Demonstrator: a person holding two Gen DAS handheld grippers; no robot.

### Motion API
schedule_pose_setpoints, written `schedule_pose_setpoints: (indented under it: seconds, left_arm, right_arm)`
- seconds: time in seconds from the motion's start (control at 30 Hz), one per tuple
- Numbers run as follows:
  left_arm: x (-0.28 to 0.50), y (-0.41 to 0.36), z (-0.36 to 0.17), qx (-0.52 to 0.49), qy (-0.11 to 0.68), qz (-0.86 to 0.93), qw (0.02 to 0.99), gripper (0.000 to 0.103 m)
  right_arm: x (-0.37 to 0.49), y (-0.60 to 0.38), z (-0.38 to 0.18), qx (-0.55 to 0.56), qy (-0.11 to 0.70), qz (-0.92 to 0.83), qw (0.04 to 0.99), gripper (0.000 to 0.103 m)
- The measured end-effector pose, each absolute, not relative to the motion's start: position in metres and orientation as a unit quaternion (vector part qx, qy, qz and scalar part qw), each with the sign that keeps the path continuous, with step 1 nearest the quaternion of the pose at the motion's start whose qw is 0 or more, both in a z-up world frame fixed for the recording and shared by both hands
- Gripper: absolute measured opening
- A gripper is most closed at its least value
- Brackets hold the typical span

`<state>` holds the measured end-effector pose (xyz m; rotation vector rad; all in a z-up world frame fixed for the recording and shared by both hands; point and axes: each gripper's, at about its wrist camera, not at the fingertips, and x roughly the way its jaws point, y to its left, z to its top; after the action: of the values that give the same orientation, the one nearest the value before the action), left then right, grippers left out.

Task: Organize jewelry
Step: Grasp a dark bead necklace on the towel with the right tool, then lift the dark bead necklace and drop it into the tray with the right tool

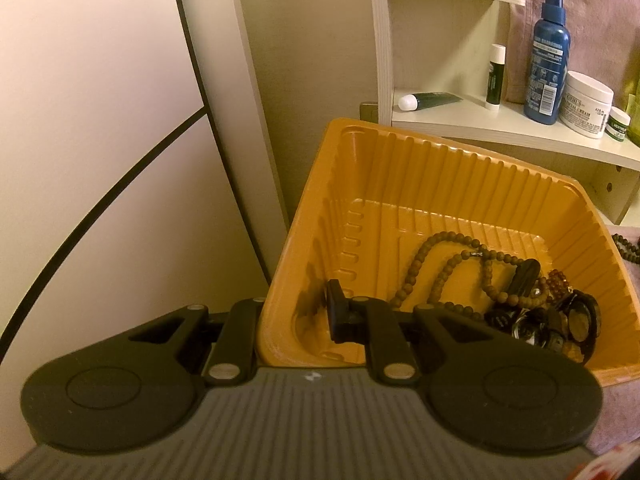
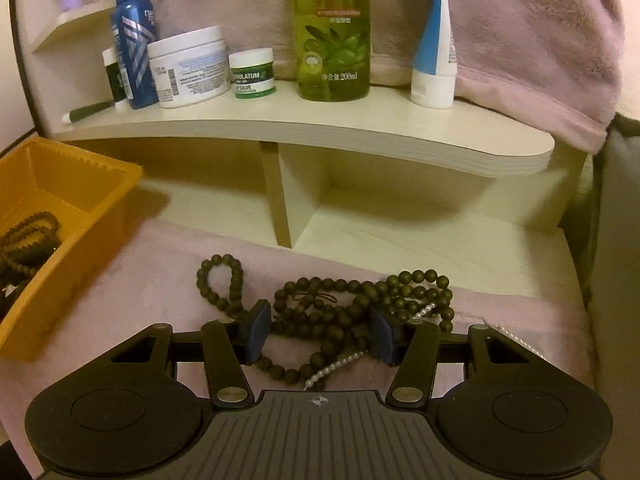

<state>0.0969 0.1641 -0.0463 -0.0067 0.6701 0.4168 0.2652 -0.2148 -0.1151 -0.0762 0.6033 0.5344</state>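
An orange plastic tray [image 1: 400,176] holds brown bead strings [image 1: 436,264] and dark watches [image 1: 560,320] in its right corner. My left gripper [image 1: 296,316] grips the tray's near-left wall; one finger [image 1: 336,312] is inside, the other is hidden outside the wall. The tray also shows in the right wrist view [image 2: 80,184] at far left. My right gripper [image 2: 320,330] is open, low over the pink cloth [image 2: 152,280], its fingers on either side of a heap of dark green beads [image 2: 352,300] with a small pearl strand [image 2: 336,366].
A cream corner shelf [image 2: 320,132] stands behind with a blue spray bottle [image 2: 134,40], white cream jar [image 2: 188,68], small green jar [image 2: 254,74], olive bottle [image 2: 334,32] and a blue-white tube [image 2: 434,40]. A pink towel [image 2: 540,40] hangs at right.
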Motion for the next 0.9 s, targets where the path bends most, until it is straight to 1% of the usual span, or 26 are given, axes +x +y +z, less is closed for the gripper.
schedule_pose_setpoints:
  seconds: [0.03, 0.07, 0.1, 0.13, 0.23, 0.3, 0.47, 0.6, 0.77, 0.83, 0.9]
  left_arm:
    - [0.097, 0.164, -0.046, -0.003, 0.327, 0.203, 0.923, 0.015]
    - [0.097, 0.164, -0.046, -0.003, 0.327, 0.204, 0.923, 0.015]
    - [0.097, 0.164, -0.046, -0.003, 0.327, 0.204, 0.923, 0.015]
    - [0.097, 0.164, -0.046, -0.003, 0.327, 0.204, 0.923, 0.015]
    - [0.096, 0.163, -0.046, 0.000, 0.325, 0.204, 0.923, 0.015]
    - [0.095, 0.163, -0.045, 0.000, 0.325, 0.203, 0.923, 0.015]
    - [0.095, 0.165, -0.046, -0.002, 0.326, 0.202, 0.923, 0.015]
    - [0.095, 0.165, -0.046, -0.002, 0.325, 0.202, 0.924, 0.015]
    - [0.096, 0.165, -0.046, -0.002, 0.325, 0.202, 0.924, 0.015]
    - [0.096, 0.164, -0.046, -0.002, 0.325, 0.201, 0.924, 0.015]
    - [0.096, 0.164, -0.045, -0.002, 0.324, 0.200, 0.924, 0.015]
  right_arm:
    - [0.266, -0.215, -0.115, -0.037, 0.294, 0.263, 0.918, 0.053]
    - [0.268, -0.214, -0.115, -0.034, 0.294, 0.268, 0.917, 0.045]
    - [0.270, -0.215, -0.114, -0.018, 0.298, 0.285, 0.911, 0.020]
    - [0.273, -0.214, -0.115, -0.011, 0.309, 0.290, 0.906, 0.013]
    - [0.265, -0.201, -0.113, -0.051, 0.298, 0.273, 0.913, 0.012]
    - [0.255, -0.197, -0.111, -0.051, 0.287, 0.269, 0.918, 0.008]
    - [0.211, -0.191, -0.099, -0.043, 0.238, 0.304, 0.921, 0.007]
    - [0.178, -0.176, -0.095, -0.056, 0.224, 0.336, 0.913, 0.008]
    - [0.159, -0.163, -0.101, -0.055, 0.246, 0.357, 0.900, 0.008]
    - [0.149, -0.161, -0.101, -0.055, 0.236, 0.372, 0.896, 0.008]
    - [0.149, -0.154, -0.104, -0.067, 0.265, 0.379, 0.884, 0.008]
